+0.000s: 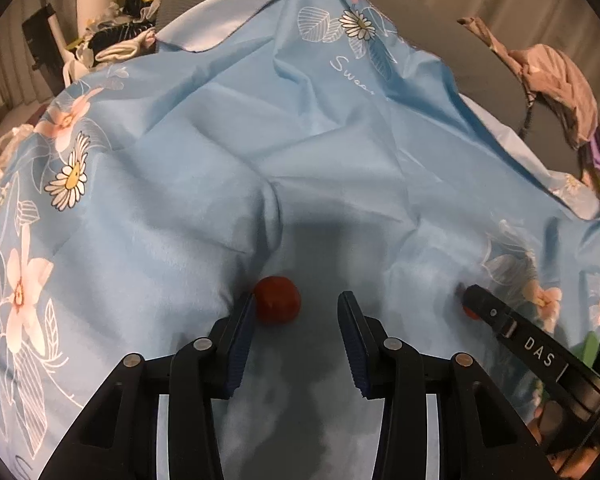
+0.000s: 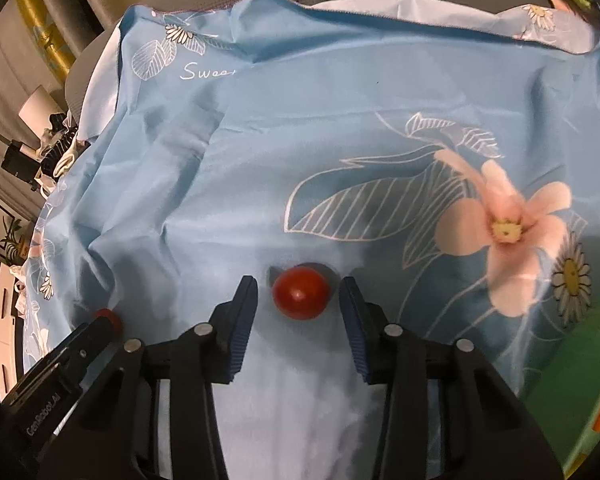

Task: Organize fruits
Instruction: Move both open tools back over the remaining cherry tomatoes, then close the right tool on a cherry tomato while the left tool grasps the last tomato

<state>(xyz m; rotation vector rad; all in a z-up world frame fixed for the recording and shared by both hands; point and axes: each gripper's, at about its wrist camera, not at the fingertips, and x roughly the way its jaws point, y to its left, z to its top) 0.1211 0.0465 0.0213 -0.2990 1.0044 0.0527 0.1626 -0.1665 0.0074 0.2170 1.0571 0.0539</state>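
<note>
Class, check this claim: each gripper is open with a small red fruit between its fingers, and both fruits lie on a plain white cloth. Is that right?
Not quite. The cloth is light blue with printed flowers and leaves, not plain white, as the right wrist view shows. The rest holds: the left gripper is open around a red fruit, and the right gripper is open around another red fruit.

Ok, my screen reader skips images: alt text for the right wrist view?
An open right gripper brackets a small red fruit lying on a blue floral cloth. The left gripper shows at lower left by another red fruit.
</note>
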